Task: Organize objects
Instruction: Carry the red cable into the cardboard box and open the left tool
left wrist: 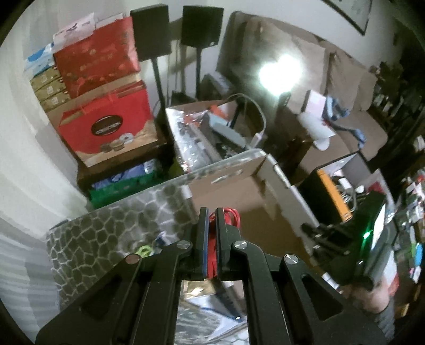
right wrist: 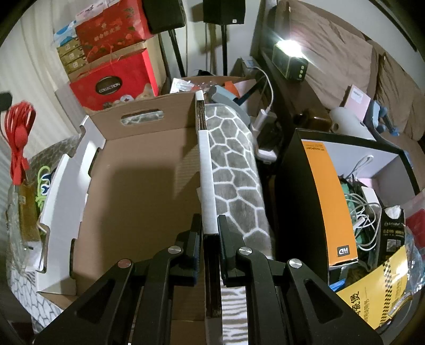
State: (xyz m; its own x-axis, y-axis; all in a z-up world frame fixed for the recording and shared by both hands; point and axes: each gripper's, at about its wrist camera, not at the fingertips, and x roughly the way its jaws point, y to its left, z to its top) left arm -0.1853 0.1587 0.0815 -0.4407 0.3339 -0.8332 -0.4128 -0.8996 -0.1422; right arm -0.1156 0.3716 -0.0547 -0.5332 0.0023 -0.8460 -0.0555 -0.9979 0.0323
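The left gripper (left wrist: pixel 210 212) is pinching a red coiled cable (left wrist: pixel 224 216) between its nearly closed fingers, holding the bundle in the air just above the near edge of an open cardboard box (left wrist: pixel 239 191); from the right wrist view the same red cable (right wrist: pixel 18 132) is hanging at far left, beyond the box's left wall. The right gripper (right wrist: pixel 208 220) is clamping the box's right-hand wall (right wrist: pixel 205 164), one finger on either side of the white-edged cardboard, with the brown interior (right wrist: pixel 138 201) lying to its left. Just to the right of that wall, a grey blanket with a white cell pattern (right wrist: pixel 233 172) is draping downward. Further right, a black-and-orange box (right wrist: pixel 326 196) is holding tangled white cords (right wrist: pixel 366 212). Ahead, a second carton of clutter (right wrist: pixel 212 85) is sitting behind the box, and red gift bags (right wrist: pixel 114 79) are stacking up against the far wall beside two black speakers (right wrist: pixel 223 10) on stands.
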